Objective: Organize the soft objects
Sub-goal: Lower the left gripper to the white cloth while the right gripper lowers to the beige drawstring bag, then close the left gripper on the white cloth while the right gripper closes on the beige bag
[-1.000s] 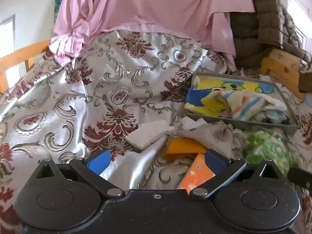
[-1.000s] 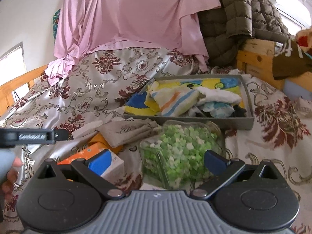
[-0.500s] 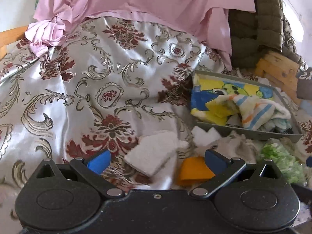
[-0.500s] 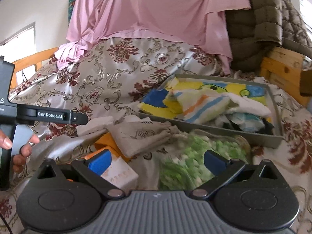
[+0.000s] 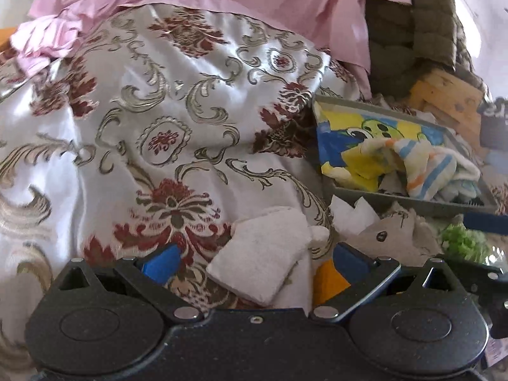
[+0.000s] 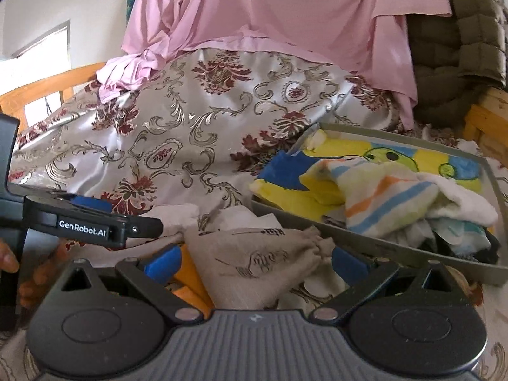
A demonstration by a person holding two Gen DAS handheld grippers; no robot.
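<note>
Left gripper point(image 5: 255, 260) spread wide around white folded cloth point(image 5: 260, 266), long axis toward 1 o'clock. Right gripper point(image 6: 255, 262) likewise agape, straddling beige drawstring pouch point(image 6: 254, 263), neck at 3 o'clock.

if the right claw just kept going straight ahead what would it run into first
Probably the beige drawstring pouch, lying right between the open right claw fingers. Beyond it sits the grey tray of towels, though depth is unclear.

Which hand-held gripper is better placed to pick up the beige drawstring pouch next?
Right. The right hand-held gripper is open with the beige drawstring pouch lying between its fingers. The left hand-held gripper is open over the white folded cloth instead.
</note>
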